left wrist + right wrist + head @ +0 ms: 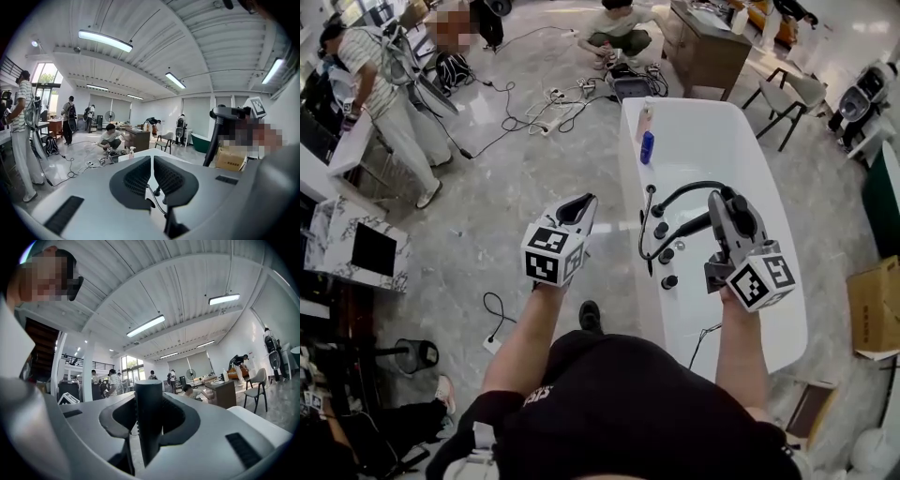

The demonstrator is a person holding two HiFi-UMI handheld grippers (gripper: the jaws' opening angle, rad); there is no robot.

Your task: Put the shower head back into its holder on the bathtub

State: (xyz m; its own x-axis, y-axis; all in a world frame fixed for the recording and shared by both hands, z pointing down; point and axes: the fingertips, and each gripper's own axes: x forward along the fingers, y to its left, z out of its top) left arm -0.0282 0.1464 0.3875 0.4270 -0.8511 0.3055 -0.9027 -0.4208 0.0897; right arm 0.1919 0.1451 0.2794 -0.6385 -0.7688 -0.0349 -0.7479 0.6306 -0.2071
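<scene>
The white bathtub [712,127] stands ahead on the right, with black knobs [662,230] along its near left rim. My right gripper [719,202] hovers over the tub, shut on the black shower head [692,225]. In the right gripper view [149,399] its round handle [149,423] stands upright between the jaws. A black hose [675,192] loops from it to the rim. My left gripper [581,204] is shut and empty, left of the tub over the floor. In the left gripper view [152,161] the shower head [228,112] shows at the right.
A blue bottle [647,147] and a pale bottle [645,117] stand on the tub's far left rim. Cables [553,108] lie on the floor beyond. Several people are at the back and left. A cardboard box [874,307] sits right of the tub, a chair [787,98] behind it.
</scene>
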